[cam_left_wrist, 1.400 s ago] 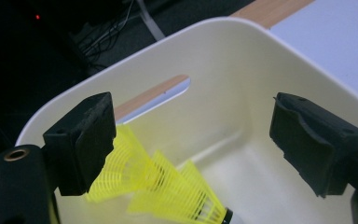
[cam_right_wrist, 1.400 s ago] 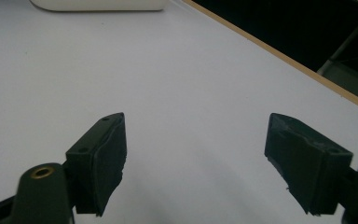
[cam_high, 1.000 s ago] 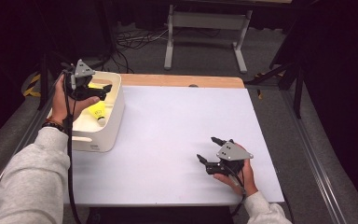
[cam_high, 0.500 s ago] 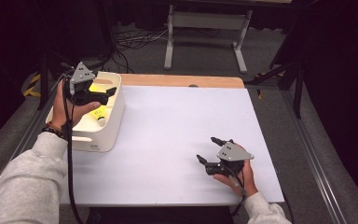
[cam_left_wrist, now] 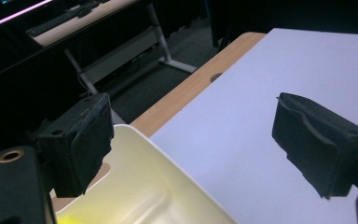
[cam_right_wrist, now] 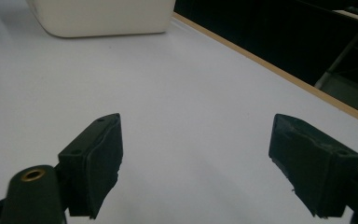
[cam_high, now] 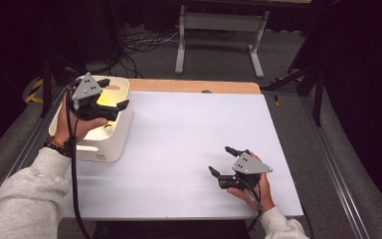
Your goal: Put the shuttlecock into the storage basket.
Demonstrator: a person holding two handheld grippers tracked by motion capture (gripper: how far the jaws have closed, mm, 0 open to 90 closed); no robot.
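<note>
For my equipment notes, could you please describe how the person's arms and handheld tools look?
Each black tool, left tool and right tool, carries a grey three-cornered plate with small dark holes and trails a black cable. Light grey sleeves cover both arms; a dark bracelet circles the left wrist.

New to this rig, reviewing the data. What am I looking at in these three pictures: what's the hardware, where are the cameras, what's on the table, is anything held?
No robot arm here: a person holds a handheld two-jaw gripper in each hand. The high view looks down from above the person's side of the table, which has a white top. The left gripper is over a white bin at the table's left edge; something yellow lies inside, too blurred to identify. The right gripper rests low over the bare white surface near the front right.

The other two pictures come from cameras riding on each gripper, looking along its black jaws. In both, the jaws stand wide apart with nothing between them. The left gripper's jaws have just been opening. Nothing is held.
</note>
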